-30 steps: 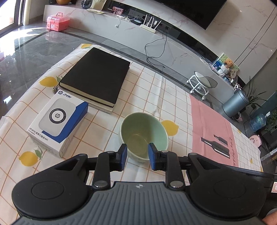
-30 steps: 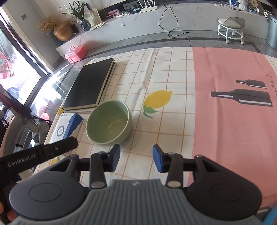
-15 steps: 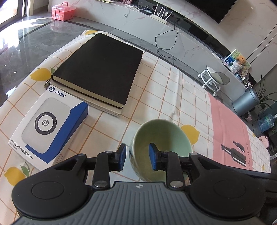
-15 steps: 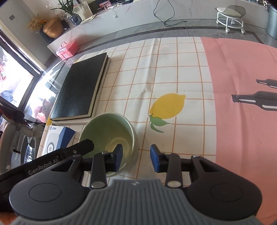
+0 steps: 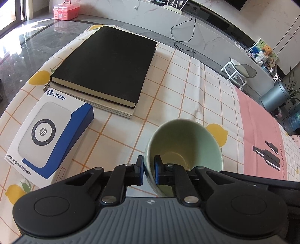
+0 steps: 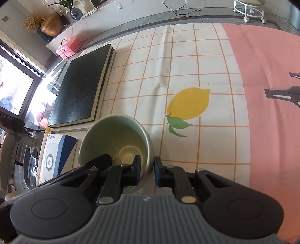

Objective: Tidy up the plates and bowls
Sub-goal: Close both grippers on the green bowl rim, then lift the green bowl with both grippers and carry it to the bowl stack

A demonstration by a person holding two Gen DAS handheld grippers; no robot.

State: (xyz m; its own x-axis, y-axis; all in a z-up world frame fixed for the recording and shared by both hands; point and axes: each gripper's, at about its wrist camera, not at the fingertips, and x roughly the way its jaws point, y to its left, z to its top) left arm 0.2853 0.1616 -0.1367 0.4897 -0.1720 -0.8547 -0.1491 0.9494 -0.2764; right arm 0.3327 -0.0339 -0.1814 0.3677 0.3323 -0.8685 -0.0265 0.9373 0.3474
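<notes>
Since a second ago: both tools closer in on green bowl (image 5: 184, 144), jaws just closing. Left tool (image 5: 149, 169) now clamped on bowl's left rim; right tool (image 6: 147, 169) clamped on right rim. Bowl on table (image 5: 187, 90), just right of HP box (image 5: 46, 135), near black notebook (image 5: 106, 63). Lemon print (image 6: 189, 106) beyond bowl.

Home living room: TV console (image 5: 215, 22), router (image 5: 172, 8), houseplant (image 6: 65, 3).
</notes>
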